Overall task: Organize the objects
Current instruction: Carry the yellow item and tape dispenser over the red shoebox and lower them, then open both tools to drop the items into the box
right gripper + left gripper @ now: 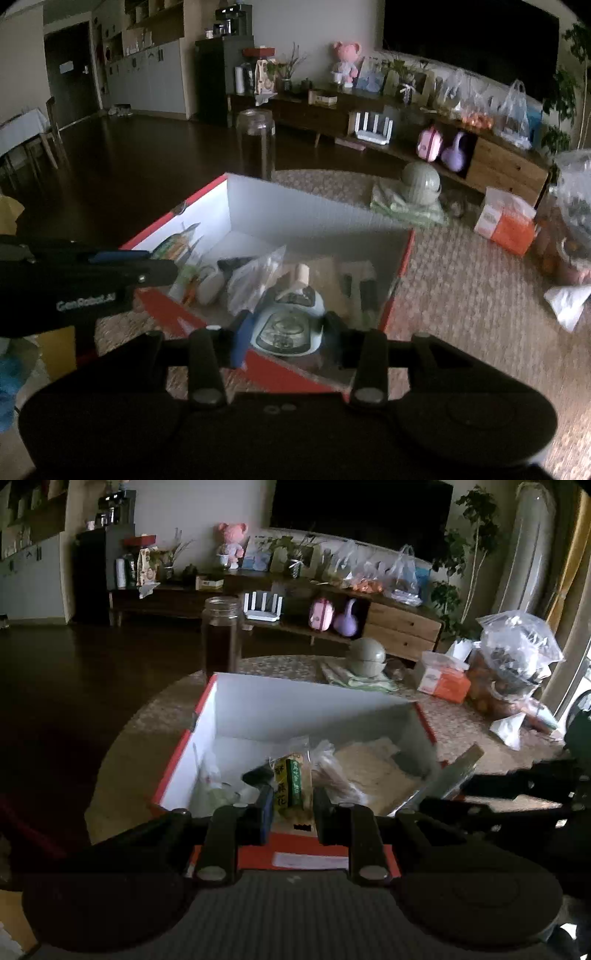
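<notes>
A red cardboard box with white inner walls (pixel 280 705) (pixel 314 218) sits on the round table and holds several small items. My left gripper (pixel 290 805) is shut on a yellow-green snack packet (pixel 290 786) over the box's near edge. My right gripper (pixel 286 325) is shut on a pale blue oval container (pixel 288 325) with a cream cap, held over the box's near side. The left gripper (pixel 110 269) also shows from the side in the right wrist view, and the right gripper (pixel 517 786) shows in the left wrist view. Clear bags (pixel 255 277) lie inside the box.
A tall glass jar (pixel 220 635) (pixel 256 138) stands behind the box. A grey-green round pot (pixel 366 656) (pixel 421 183) sits on a folded cloth. An orange-white tissue pack (pixel 441 677) (pixel 506 220) and plastic bags of food (pixel 513 657) lie at the right. The table edge curves at left.
</notes>
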{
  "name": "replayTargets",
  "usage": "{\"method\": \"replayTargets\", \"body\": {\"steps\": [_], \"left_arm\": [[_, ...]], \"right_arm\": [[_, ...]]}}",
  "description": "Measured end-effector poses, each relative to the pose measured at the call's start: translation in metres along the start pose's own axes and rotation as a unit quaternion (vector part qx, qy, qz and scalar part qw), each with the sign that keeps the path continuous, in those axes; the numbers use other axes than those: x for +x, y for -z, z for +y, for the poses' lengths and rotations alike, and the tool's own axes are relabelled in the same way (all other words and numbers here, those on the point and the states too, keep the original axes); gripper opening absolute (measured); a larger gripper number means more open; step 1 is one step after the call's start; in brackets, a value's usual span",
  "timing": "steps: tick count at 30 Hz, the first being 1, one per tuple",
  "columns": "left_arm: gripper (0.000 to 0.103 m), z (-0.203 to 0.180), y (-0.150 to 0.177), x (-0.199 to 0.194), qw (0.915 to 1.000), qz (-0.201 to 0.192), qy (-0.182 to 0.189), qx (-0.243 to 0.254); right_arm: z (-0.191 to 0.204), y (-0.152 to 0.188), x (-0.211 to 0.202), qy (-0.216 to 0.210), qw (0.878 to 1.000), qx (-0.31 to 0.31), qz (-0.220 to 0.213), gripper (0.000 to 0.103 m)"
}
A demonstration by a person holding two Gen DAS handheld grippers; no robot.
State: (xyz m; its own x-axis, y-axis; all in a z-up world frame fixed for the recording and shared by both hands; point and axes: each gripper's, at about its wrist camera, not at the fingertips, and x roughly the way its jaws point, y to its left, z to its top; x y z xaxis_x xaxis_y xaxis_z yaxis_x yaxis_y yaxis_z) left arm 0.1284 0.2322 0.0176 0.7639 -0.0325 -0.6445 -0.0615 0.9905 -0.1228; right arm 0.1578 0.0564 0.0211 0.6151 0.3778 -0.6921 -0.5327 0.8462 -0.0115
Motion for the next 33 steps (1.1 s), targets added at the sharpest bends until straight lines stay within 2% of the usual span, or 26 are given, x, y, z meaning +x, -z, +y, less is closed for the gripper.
{"method": "replayTargets", "body": {"steps": [13, 14, 15, 16, 17, 23, 33], "left_arm": [[0.022, 0.020, -0.016, 0.060, 0.9972, 0.048, -0.039, 0.043], [0.021, 0.019, -0.017, 0.065, 0.9967, 0.051, -0.042, 0.047], [0.022, 0.019, -0.018, 0.070, 0.9964, 0.055, -0.043, 0.048], [0.022, 0.020, -0.019, 0.075, 0.9961, 0.060, -0.044, 0.048], [0.022, 0.021, -0.020, 0.080, 0.9958, 0.065, -0.043, 0.047], [0.022, 0.027, -0.021, 0.108, 0.9920, 0.104, -0.052, 0.049], [0.022, 0.028, -0.017, 0.130, 0.9855, 0.150, -0.057, 0.054]], "right_arm": [[-0.017, -0.029, 0.054, 0.010, 1.000, 0.015, 0.023, 0.041], [-0.017, -0.030, 0.058, 0.010, 0.999, 0.016, 0.026, 0.038], [-0.018, -0.032, 0.062, 0.012, 0.999, 0.017, 0.028, 0.017], [-0.018, -0.033, 0.067, 0.011, 0.999, 0.018, 0.033, 0.010], [-0.021, -0.035, 0.072, 0.006, 0.999, 0.026, 0.041, 0.014], [-0.030, -0.030, 0.092, -0.002, 0.997, 0.039, 0.066, 0.015], [-0.029, -0.017, 0.084, -0.023, 0.997, 0.027, 0.062, 0.023]]}}
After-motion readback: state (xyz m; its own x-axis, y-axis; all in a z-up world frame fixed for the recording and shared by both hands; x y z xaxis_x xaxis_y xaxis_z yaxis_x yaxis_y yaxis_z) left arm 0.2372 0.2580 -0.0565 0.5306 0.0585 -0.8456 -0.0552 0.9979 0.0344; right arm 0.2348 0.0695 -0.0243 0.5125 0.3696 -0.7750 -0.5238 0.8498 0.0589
